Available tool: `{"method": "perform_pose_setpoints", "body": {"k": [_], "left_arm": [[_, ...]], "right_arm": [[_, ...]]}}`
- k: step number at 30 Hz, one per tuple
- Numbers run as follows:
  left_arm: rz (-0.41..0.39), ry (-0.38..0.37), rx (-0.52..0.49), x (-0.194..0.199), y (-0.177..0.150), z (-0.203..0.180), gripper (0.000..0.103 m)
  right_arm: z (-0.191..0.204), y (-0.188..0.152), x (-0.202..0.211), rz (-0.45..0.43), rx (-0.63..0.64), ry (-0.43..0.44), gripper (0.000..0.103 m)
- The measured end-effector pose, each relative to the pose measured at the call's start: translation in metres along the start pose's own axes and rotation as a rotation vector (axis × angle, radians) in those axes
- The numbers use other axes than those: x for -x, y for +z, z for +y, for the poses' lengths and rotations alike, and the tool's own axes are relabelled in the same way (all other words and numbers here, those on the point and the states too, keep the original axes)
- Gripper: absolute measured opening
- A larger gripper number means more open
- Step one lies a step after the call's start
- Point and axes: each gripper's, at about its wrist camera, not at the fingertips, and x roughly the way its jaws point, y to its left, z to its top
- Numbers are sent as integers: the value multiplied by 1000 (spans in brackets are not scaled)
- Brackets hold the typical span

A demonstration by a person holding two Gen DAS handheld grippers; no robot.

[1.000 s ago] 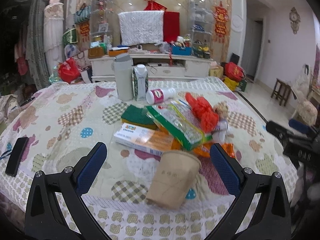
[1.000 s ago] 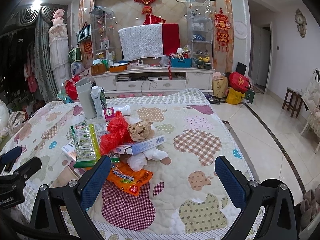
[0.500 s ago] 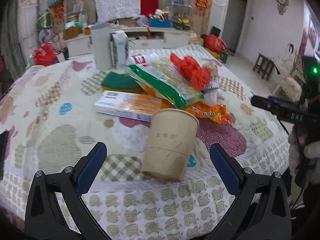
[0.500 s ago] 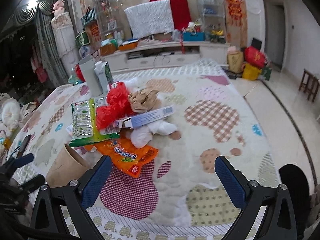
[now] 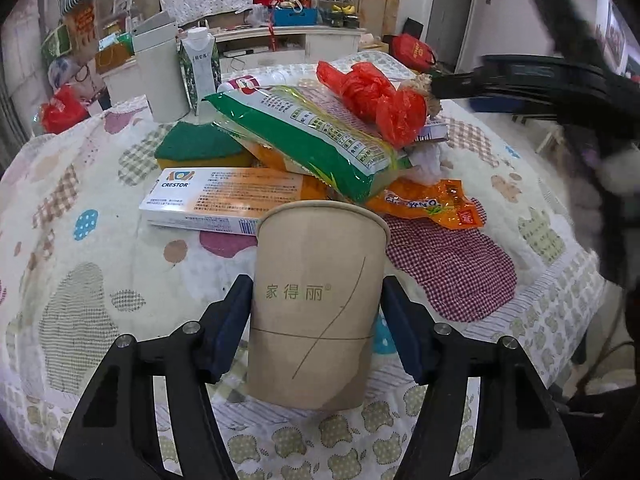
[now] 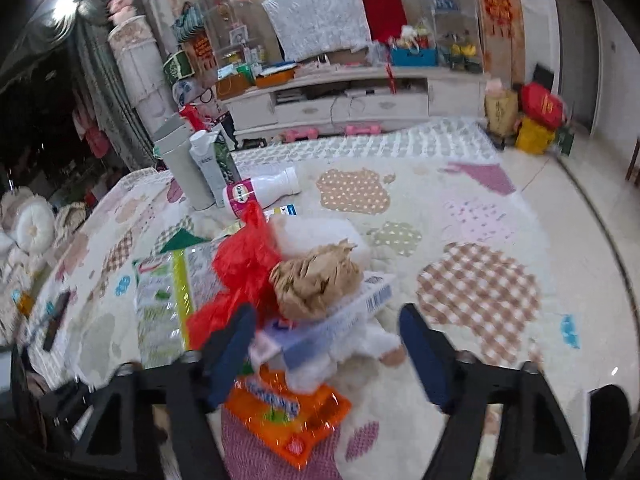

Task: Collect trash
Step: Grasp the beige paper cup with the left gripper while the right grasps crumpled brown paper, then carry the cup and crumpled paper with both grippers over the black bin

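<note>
Patchwork quilt [image 5: 100,280], white TV cabinet [image 6: 348,100], black phone [image 6: 56,320] at quilt's edge.

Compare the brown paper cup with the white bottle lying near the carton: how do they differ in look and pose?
1. The paper cup stands upright; the white bottle lies on its side.
2. The paper cup is plain brown with printed characters; the white bottle has a pink label.
3. The paper cup sits between the fingers of the left hand-held gripper; the white bottle lies apart from both grippers.

Both rest on the patterned quilt.
</note>
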Motion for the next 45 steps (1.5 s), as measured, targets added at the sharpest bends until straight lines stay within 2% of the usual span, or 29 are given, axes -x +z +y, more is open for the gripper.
{"method": "perform_pose_setpoints", "body": {"k": [2, 4, 5, 9, 12, 19, 22, 25, 26, 27, 29, 30, 34, 38, 40, 41, 45], "left_arm": [[-1, -5, 13, 3, -1, 3, 64], [-4, -15, 18, 8, -2, 4, 64], [-8, -16, 16, 11, -2, 3, 64], [-30, -34, -8, 26, -2, -7, 64], [-42, -55, -26, 33, 0, -17, 64], [-78, -80, -46, 47, 5, -41, 64], [-90, -82, -63, 49, 7, -48, 64], [-95, -88, -60, 49, 8, -49, 64], [-95, -90, -56, 49, 8, -50, 64], [-92, -91, -52, 47, 8, -50, 64], [-88, -92, -46, 45, 8, -51, 64], [-88, -93, -45, 44, 9, -51, 64], [-80, -95, -42, 41, 10, -54, 64], [-79, -101, -42, 39, 14, -58, 64], [-74, -105, -45, 37, 16, -63, 64], [-73, -108, -47, 36, 17, -65, 64], [-70, -137, -60, 35, 24, -78, 64]], "right_arm": [[-8, 8, -17, 33, -38, 32, 57], [-12, 10, -32, 59, -57, 76, 43], [-14, 10, -35, 69, -63, 87, 29], [-17, 2, -24, 43, -76, 130, 11], [-19, -5, 0, -13, -56, 128, 11], [-29, -17, 40, -36, -36, 126, 9], [-36, -32, 55, -21, -32, 105, 9], [-49, -52, 55, 67, -56, 72, 9], [-53, -56, 54, 85, -64, 65, 15], [-58, -62, 51, 100, -71, 43, 32], [-66, -71, 50, 97, -75, 2, 52], [-70, -74, 51, 91, -77, -11, 54], [-73, -77, 47, 96, -104, 16, 55], [-62, -84, 32, 125, -107, 84, 56], [-60, -89, 21, 139, -93, 51, 40], [-60, -91, 19, 142, -90, 53, 26], [-70, -95, 39, 71, -108, 83, 24]]}}
